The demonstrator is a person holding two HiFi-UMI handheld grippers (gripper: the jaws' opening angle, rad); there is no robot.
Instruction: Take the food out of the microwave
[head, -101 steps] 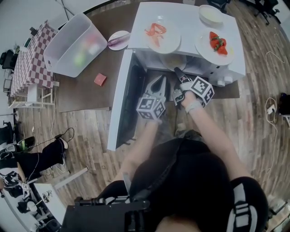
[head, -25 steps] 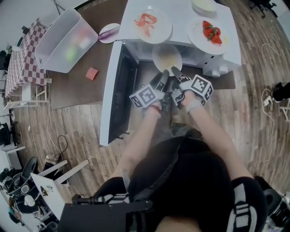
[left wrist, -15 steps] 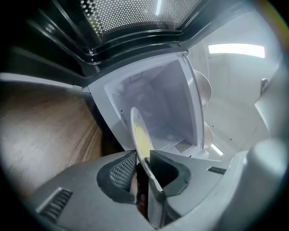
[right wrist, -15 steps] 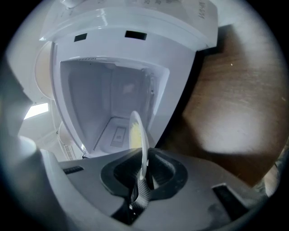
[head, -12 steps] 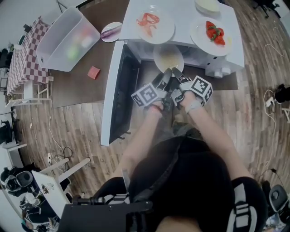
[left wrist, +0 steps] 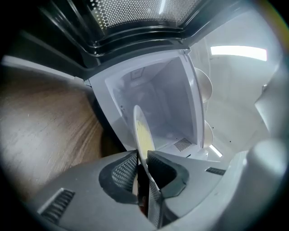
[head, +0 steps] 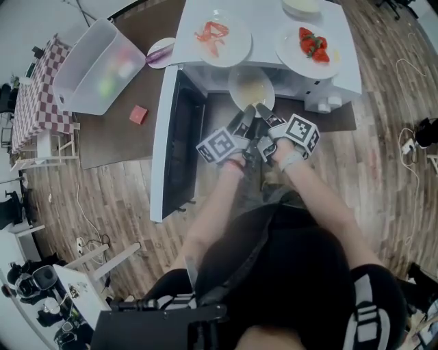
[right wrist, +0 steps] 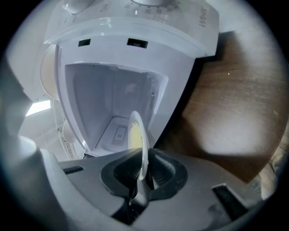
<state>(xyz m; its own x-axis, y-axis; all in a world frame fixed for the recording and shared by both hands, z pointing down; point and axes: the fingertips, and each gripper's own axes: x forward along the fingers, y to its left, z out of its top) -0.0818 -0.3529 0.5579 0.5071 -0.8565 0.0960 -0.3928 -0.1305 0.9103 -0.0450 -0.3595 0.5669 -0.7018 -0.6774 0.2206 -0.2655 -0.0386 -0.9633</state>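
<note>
A white plate of yellow food (head: 251, 87) sits at the mouth of the white microwave (head: 328, 89), seen edge-on as the plate (left wrist: 142, 135) and the plate (right wrist: 137, 131) in the gripper views. My left gripper (head: 243, 124) (left wrist: 143, 169) has just been closing and its pads clamp the plate's near rim. Right beside it, my right gripper (head: 264, 117) (right wrist: 143, 173) also closed within the last second and is shut on the same rim. The microwave's cavity behind the plate holds nothing else that I can see.
The microwave door (head: 168, 143) hangs open to the left. On top of the microwave stand a plate of shrimp (head: 222, 35), a plate of strawberries (head: 311, 42) and another dish (head: 301, 5). A clear bin (head: 102, 65), a red block (head: 139, 114) and a small plate (head: 161, 52) lie on the brown table at the left.
Four seconds ago only the right gripper was at the plate; the left has since come up beside it. Over the last second both hands and the plate barely move.
</note>
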